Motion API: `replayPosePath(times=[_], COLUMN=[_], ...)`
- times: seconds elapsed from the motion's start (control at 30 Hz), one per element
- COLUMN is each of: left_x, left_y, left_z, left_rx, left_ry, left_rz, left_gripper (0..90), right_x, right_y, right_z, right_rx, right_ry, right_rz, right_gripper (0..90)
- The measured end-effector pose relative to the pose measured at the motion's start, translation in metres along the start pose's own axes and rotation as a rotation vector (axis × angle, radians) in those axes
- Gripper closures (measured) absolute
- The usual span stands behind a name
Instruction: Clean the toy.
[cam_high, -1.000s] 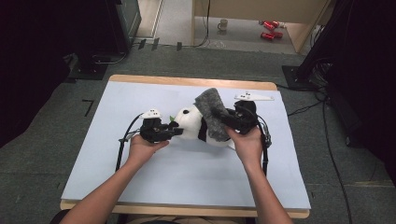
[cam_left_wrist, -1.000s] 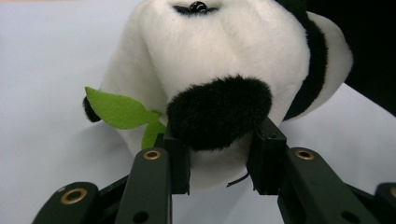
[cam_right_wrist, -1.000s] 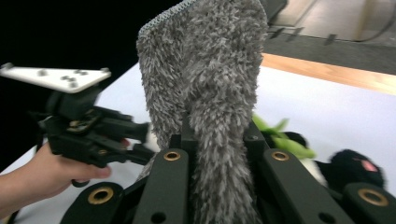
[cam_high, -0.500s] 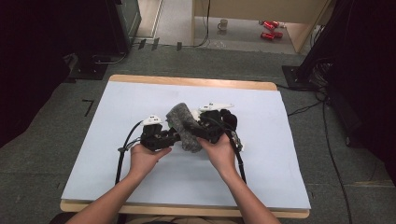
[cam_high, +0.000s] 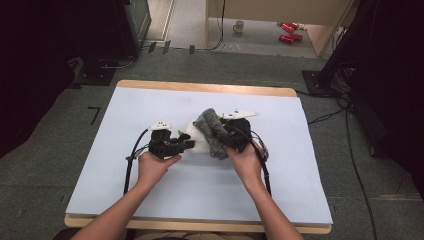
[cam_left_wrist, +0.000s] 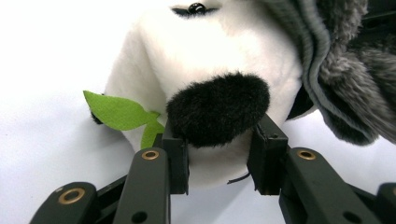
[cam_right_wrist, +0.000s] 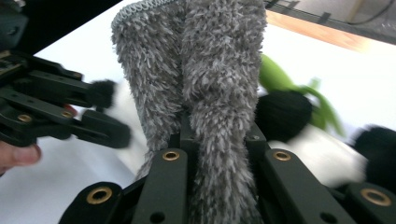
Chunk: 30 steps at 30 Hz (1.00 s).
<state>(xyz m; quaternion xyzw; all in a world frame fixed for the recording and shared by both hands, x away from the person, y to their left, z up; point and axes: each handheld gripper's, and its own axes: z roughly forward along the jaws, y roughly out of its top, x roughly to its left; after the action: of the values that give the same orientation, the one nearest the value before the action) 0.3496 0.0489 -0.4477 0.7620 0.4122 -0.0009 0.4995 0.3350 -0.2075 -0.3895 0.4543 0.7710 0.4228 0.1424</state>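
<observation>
The left gripper (cam_left_wrist: 215, 156) has its jaws partly closed on a black furry limb of the plush panda (cam_left_wrist: 205, 70), the pads pressing into the fur on either side, so it holds the toy by that soft nub. The right gripper (cam_right_wrist: 219, 144) is clamped nearly shut on a fold of the grey fleecy cloth (cam_right_wrist: 205, 70), which stands up bunched between its jaws. In the high view the panda (cam_high: 196, 137) lies near the middle of the white table (cam_high: 300, 190), with the left gripper (cam_high: 186, 145) just at its left and the cloth (cam_high: 212, 134) draped against its right side, touching it, the right gripper (cam_high: 229, 139) just beyond. A green felt leaf (cam_left_wrist: 119, 112) sticks out from the panda beside the held limb. Both things look light, soft and yielding; nothing here seems fragile. The plush should squash under the pads, so a limb is a good hold. The cloth is limp and will sag, so pinching a doubled fold suits it better than one edge.
</observation>
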Motion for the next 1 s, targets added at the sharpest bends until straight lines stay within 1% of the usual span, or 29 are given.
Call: replayPosePath(times=[0.07,0.13,0.17,0.23,0.3,0.37,0.5,0.7,0.73,0.77,0.8,0.87,0.93,1.0], left_x=[0.0,0.004,0.007,0.008,0.007,0.008,0.012,0.012,0.012,0.012,0.012,0.012,0.011,0.01], left_y=[0.001,0.001,0.001,0.002,0.002,0.003,0.003,0.004,0.004,0.003,0.003,0.003,0.002,0.002], left_z=[0.0,0.001,0.0,0.001,0.001,0.002,0.001,0.002,0.002,0.002,0.002,0.001,0.001,0.0], left_rx=[0.0,0.0,-0.001,-0.006,-0.006,-0.009,-0.006,-0.009,-0.009,-0.014,-0.014,-0.009,-0.009,-0.006], left_ry=[-0.002,-0.013,-0.019,-0.026,-0.027,-0.03,-0.047,-0.049,-0.049,-0.044,-0.044,-0.036,-0.03,-0.028], left_rz=[0.005,-0.006,-0.017,-0.022,-0.015,-0.016,-0.036,-0.039,-0.039,-0.033,-0.033,-0.035,-0.037,-0.034], left_gripper=[64.7,64.8,64.8,64.8,64.8,64.8,64.8,64.8,64.7,64.7,64.6,64.6,64.6,64.6], right_x=[-0.008,-0.015,-0.02,-0.03,-0.038,-0.041,-0.042,-0.052,-0.054,-0.055,-0.056,-0.054,-0.047,-0.037], right_y=[-0.001,-0.001,-0.001,-0.001,-0.003,-0.004,-0.001,-0.002,-0.002,-0.001,-0.001,0.001,0.007,0.012], right_z=[-0.007,-0.012,-0.016,-0.025,-0.029,-0.03,-0.036,-0.047,-0.05,-0.052,-0.054,-0.057,-0.058,-0.057], right_rx=[-0.004,-0.019,-0.026,-0.045,-0.051,-0.05,-0.062,-0.078,-0.081,-0.085,-0.091,-0.102,-0.111,-0.113], right_ry=[-0.007,-0.015,-0.025,-0.056,-0.053,-0.056,-0.096,-0.127,-0.13,-0.128,-0.113,-0.089,-0.065,-0.046], right_rz=[0.021,0.038,0.049,0.07,0.093,0.1,0.073,0.094,0.104,0.117,0.135,0.152,0.145,0.126], right_gripper=[77.6,77.6,77.7,78.4,78.6,78.6,79.1,79.2,79.2,79.3,79.4,79.6,79.7,79.6])
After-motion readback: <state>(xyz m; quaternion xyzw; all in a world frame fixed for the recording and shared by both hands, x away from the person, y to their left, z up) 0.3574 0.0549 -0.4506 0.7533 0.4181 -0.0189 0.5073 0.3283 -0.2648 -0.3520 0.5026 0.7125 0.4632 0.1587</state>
